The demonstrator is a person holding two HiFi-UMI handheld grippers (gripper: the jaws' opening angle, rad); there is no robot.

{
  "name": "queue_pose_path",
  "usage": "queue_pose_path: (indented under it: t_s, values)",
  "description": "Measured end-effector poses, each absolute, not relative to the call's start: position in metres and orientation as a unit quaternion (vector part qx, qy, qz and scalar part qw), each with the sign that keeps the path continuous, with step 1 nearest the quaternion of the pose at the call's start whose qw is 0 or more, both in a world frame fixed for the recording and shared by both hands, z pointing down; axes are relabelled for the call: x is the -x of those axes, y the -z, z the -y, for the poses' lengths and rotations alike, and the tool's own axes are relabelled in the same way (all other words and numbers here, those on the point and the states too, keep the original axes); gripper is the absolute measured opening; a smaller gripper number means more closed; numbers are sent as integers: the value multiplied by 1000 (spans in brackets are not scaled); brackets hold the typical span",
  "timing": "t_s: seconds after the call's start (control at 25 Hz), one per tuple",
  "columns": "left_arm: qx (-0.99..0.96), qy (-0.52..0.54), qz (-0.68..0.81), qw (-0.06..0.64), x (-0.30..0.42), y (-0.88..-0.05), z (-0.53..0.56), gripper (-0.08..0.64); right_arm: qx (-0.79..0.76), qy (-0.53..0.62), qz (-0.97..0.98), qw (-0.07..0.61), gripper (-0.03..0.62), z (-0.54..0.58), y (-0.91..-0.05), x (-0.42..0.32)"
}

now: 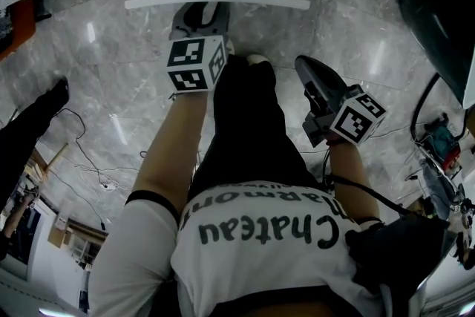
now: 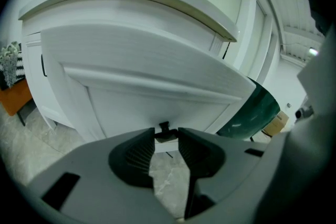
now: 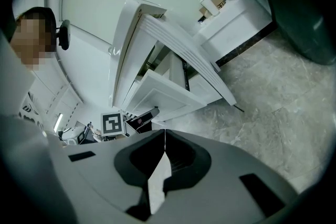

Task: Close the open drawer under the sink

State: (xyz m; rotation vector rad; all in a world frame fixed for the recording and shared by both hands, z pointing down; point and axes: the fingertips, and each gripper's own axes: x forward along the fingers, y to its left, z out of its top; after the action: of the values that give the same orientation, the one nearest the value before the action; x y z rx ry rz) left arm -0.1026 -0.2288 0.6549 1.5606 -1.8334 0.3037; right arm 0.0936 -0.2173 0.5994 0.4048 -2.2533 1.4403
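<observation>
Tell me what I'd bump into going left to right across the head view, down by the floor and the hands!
black shoe → left gripper → right gripper → teal thing among the cables

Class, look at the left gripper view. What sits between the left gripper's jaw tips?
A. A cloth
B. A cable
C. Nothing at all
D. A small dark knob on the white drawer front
D: the small dark knob on the white drawer front fills the gap between the jaw tips of the left gripper.
</observation>
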Motion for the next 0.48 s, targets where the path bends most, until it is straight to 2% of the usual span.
queue_pose_path:
  t_s: [0.48]
  values:
    - [-610,-109,705,344,115,-653,249,141,-146,-524,811,215,12,225,-601,-85]
